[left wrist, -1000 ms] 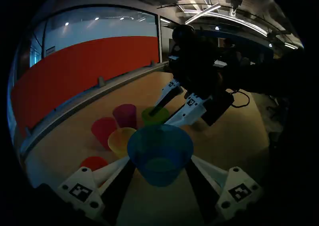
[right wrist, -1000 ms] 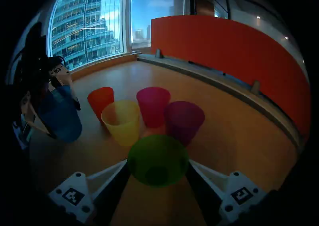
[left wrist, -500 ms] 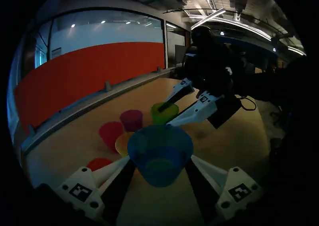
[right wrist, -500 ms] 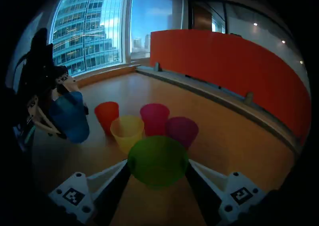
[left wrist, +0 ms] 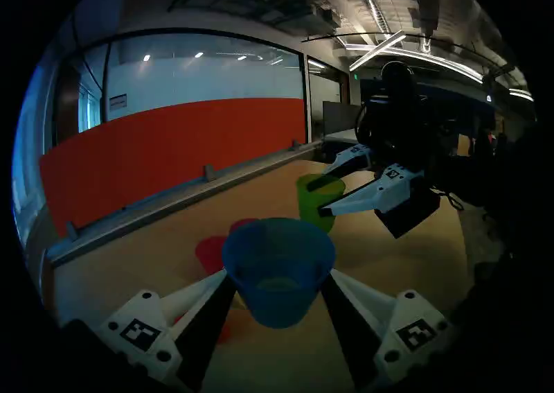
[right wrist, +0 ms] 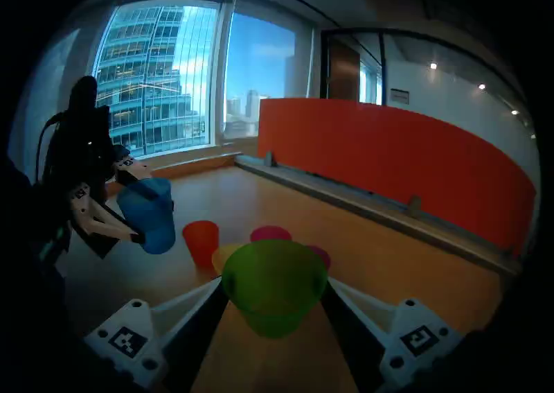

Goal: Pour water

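Left gripper (left wrist: 277,282): jaws clamped on both sides of the blue cup (left wrist: 278,251), cup upright. Right gripper (right wrist: 274,289): jaws clamped on the green cup (right wrist: 273,272), also upright.

Both cups are held in the air above the desk (right wrist: 388,254). In the right gripper view, blue sits left of and above the red cup (right wrist: 201,240). Green is in front of the red cup, nearer the camera. The held cups are well apart, neither rim over the other. A pink cup (right wrist: 270,232) and others stand bunched just beside the red cup.

Can't tell which held cup has water.

Reads as pre-pour: both cups in hand, not lined up. Next move: bring one rim over the other cup's mouth, then tilt slowly, keeping the receiving cup level.
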`<action>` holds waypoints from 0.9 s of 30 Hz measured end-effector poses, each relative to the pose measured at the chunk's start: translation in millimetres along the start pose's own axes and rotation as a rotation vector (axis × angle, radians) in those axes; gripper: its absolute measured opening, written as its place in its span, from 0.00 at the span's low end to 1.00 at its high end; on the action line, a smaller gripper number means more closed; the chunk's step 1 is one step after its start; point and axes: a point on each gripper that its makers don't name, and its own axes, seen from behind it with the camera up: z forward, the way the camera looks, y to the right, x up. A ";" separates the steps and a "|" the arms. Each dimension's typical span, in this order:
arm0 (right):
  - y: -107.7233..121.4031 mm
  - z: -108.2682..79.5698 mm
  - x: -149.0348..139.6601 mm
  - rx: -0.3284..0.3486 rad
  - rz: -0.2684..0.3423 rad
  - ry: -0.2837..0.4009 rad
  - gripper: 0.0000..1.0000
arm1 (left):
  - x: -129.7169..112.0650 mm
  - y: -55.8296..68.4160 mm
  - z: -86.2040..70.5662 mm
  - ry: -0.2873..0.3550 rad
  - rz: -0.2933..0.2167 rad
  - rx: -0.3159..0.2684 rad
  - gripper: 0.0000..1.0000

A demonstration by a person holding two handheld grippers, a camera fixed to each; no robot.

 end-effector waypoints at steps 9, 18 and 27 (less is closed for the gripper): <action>-6.6 -17.6 32.1 -0.018 -0.013 0.110 0.91 | 23.7 -3.5 -10.9 0.061 -0.009 0.044 0.81; -13.3 -29.3 58.1 -0.023 -0.006 0.192 0.91 | 43.7 -12.3 -18.8 0.107 -0.029 0.084 0.81; -17.0 -39.5 80.7 -0.028 -0.012 0.248 0.91 | 68.7 -21.1 -31.2 0.174 -0.043 0.112 0.81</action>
